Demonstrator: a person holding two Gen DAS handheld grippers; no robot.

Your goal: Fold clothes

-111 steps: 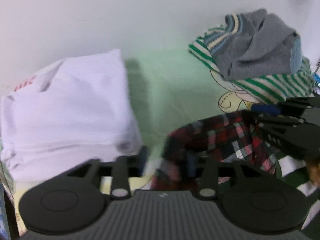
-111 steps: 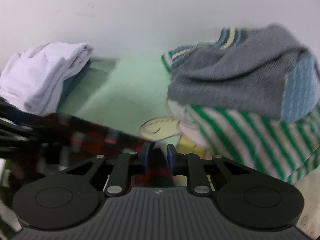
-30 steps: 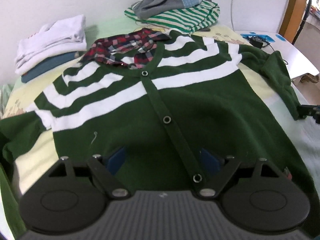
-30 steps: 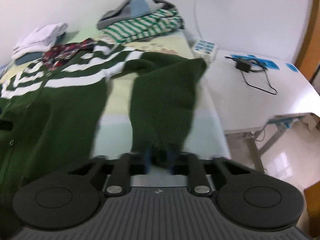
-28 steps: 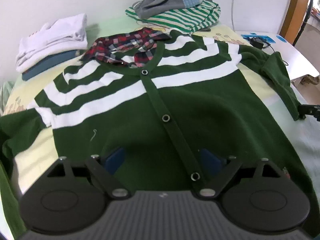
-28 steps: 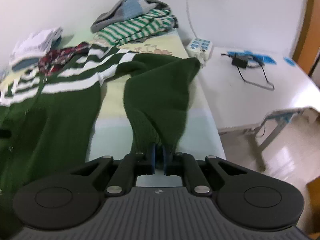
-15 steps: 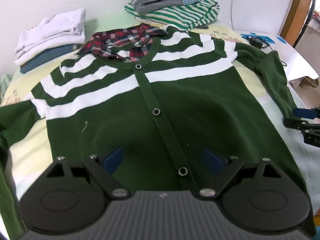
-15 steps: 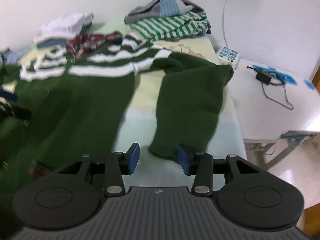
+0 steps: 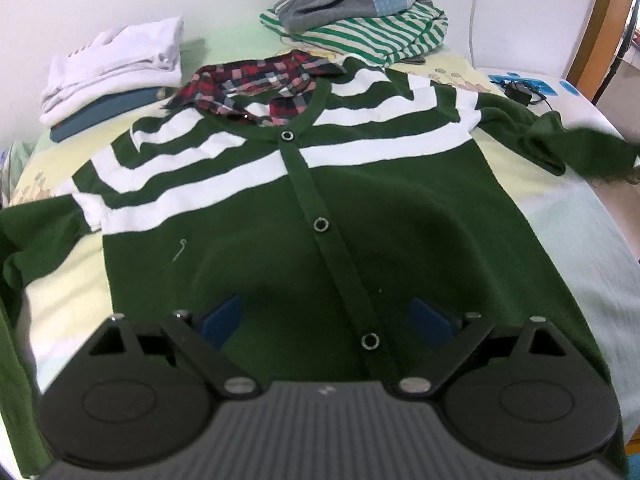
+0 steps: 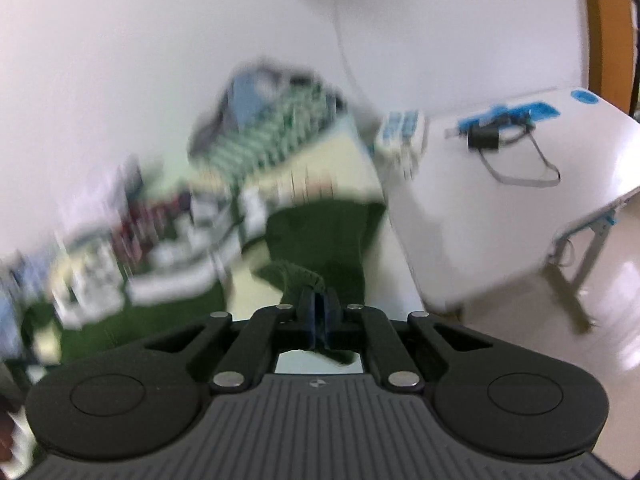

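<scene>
1. Green cardigan (image 9: 280, 248) laid flat on the bed (image 9: 580, 216), front up, buttoned – white stripes across chest, plaid shirt collar (image 9: 260, 76) showing at the neck.
2. Left tool (image 9: 326, 318): spread wide, blue pads either side of the button placket, low over the cardigan's lower front. Nothing between the pads; contact with the knit not clear.
3. Right tool (image 10: 318, 312): clamped tight on the cuff end of the right sleeve (image 10: 320, 240) – dark green ribbed knit pinched between the pads, a bit of it poking out below them.
4. Right sleeve lifted off the bed at the cuff, running from the tool back toward the cardigan's shoulder. In the left view, the same sleeve (image 9: 560, 140) stretched out to the bed's right edge, far end blurred.
5. Left sleeve (image 9: 36, 236) draped off the bed's left side, flat, not held.
6. Right wrist view heavily motion-blurred on its left half; only the tool, the sleeve and the white tabletop (image 10: 520, 208) reasonably sharp.
7. Behind the cardigan, near the wall: folded white stack (image 9: 116, 64) on a blue item at left, grey garment (image 9: 352, 0) on top of a green-striped garment (image 9: 372, 36) at right. Both piles apart from the cardigan.
8. White tabletop just beside the bed on the right, carrying a black adapter with cable (image 10: 486, 138); power strip (image 10: 400, 132) at the gap between bed and tabletop.
</scene>
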